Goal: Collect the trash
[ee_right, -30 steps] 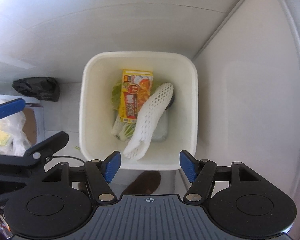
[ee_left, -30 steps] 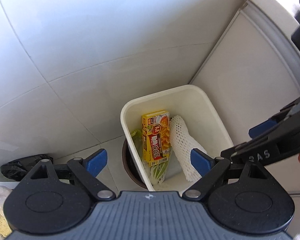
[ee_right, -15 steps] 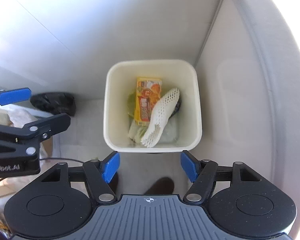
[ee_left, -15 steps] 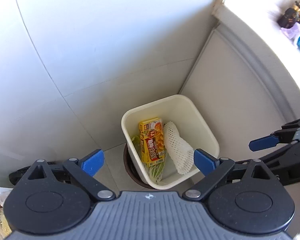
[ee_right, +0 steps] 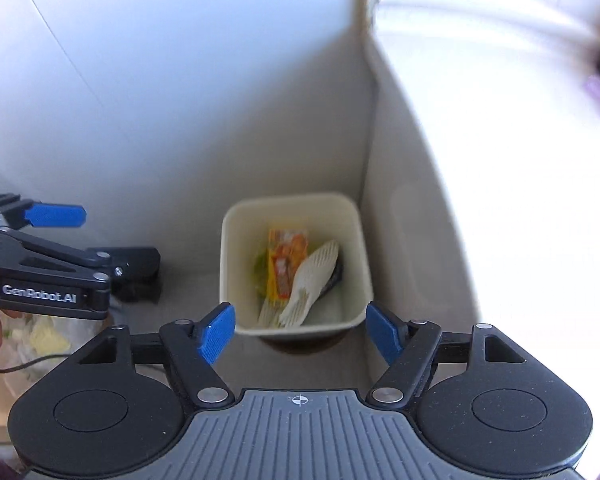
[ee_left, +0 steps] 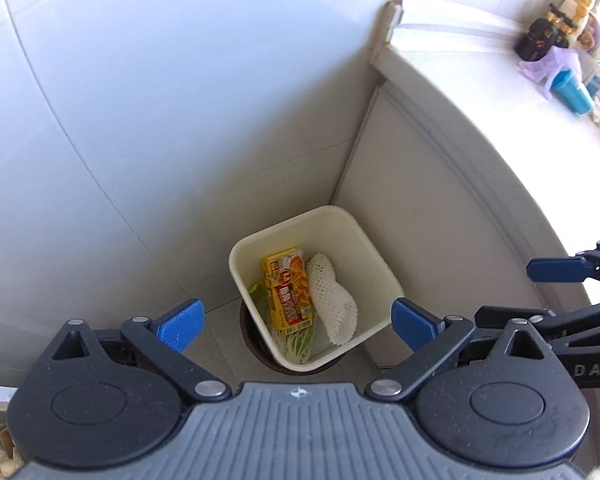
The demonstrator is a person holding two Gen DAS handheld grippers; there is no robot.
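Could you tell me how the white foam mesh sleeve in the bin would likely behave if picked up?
The white foam mesh sleeve looks airy, so probably very light. It lies bent over the trash in the cream square plastic bin, suggesting it would flop and compress rather than break.

Readable lettering on the 2 grippers

The left gripper [ee_right: 56,216], seen from the right wrist camera, carries white "GenRobot.AI" on its black side bar. The right gripper [ee_left: 556,270], seen at the edge of the left wrist view, shows the cut-off letters "DAS". Below both grippers, the yellow box [ee_left: 288,290] in the bin bears print too small to read.
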